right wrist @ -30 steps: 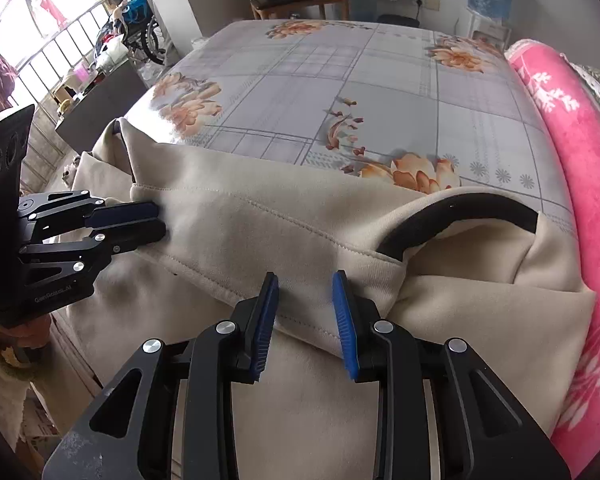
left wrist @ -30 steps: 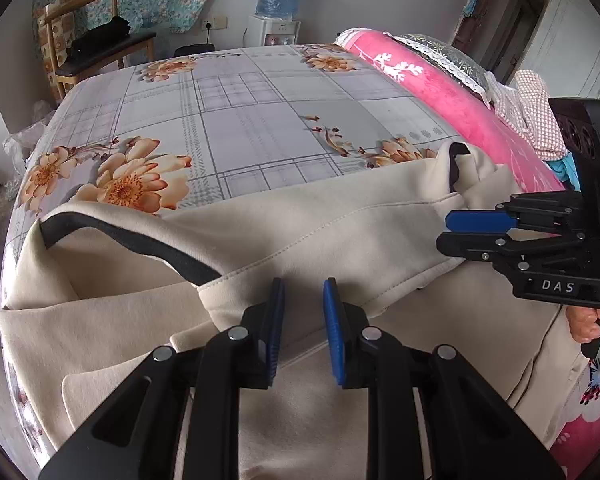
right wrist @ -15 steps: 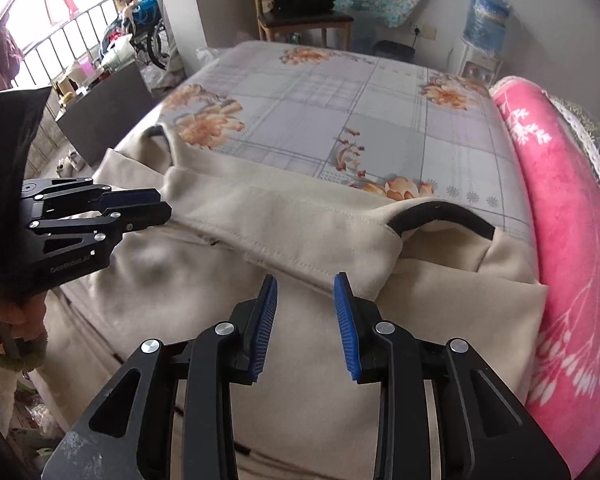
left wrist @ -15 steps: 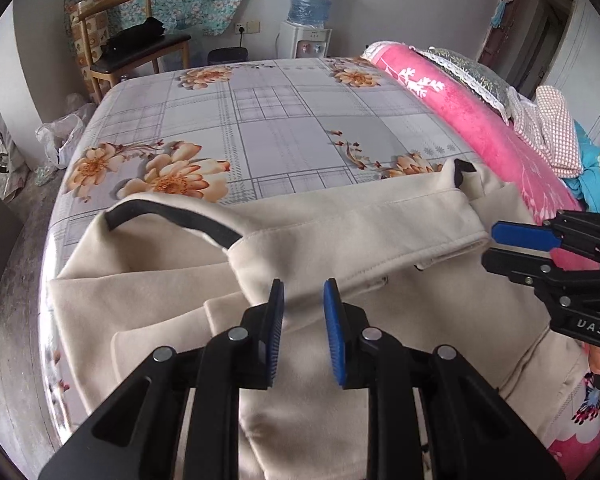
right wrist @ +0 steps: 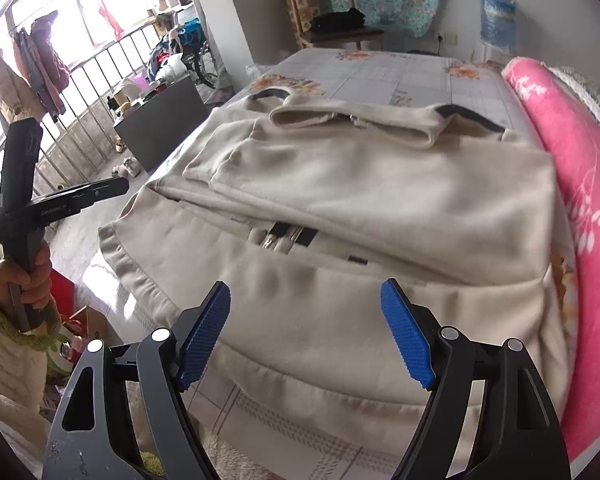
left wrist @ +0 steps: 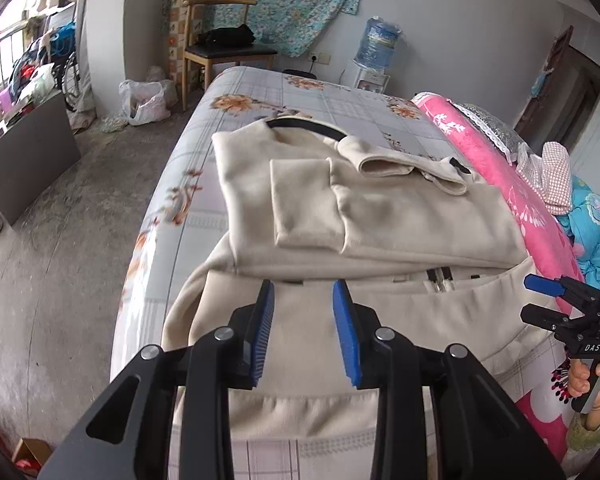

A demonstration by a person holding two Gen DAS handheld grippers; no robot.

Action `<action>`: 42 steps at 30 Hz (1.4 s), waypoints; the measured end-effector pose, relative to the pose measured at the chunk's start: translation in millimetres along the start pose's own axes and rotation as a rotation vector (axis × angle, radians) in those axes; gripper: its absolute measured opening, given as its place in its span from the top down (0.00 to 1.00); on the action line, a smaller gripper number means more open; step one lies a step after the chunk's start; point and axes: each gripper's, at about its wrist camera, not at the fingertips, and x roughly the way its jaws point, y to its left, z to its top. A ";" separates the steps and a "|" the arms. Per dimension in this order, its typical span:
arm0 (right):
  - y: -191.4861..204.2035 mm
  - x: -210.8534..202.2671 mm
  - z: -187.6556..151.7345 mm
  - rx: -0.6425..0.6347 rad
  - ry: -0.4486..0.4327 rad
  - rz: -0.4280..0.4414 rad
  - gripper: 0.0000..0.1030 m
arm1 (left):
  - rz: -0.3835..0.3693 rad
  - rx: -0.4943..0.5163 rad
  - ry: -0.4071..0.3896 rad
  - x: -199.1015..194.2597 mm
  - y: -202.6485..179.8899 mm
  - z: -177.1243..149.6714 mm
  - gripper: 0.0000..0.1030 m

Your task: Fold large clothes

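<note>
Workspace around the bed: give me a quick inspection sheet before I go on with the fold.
Surface: bed with floral plaid sheet, bare at the far end.
Job's things: cream jacket, top part folded down over the lower part; zipper shows at the fold edge; hem hangs at the near bed edge.
Clutter: pink blanket and checked cloth along one side of the bed.
Grippers: left tongs opening, nothing between them; right tongs opening wide, nothing between them; both clear of the jacket.
Cables: nothing seen.
Surroundings: wooden chair, water dispenser, plastic bag on the floor, window railing.
</note>
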 end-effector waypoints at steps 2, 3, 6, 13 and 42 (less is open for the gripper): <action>0.5 9.8 -10.1 0.017 0.018 -0.002 0.28 | 0.021 -0.029 -0.004 -1.7 5.1 -16.7 0.71; 0.3 15.0 -13.9 0.015 0.023 -0.017 0.28 | 0.035 -0.039 -0.006 -2.5 7.8 -22.6 0.71; -2.1 29.8 -24.5 0.010 0.051 -0.059 0.28 | 0.091 -0.047 -0.013 -1.2 14.4 -32.3 0.71; -3.6 32.5 -28.9 0.006 0.035 -0.054 0.28 | 0.128 -0.086 0.016 10.0 42.4 -30.8 0.71; 7.0 38.1 -28.6 -0.020 0.065 -0.115 0.27 | -0.271 -0.200 0.145 47.7 86.3 -9.3 0.68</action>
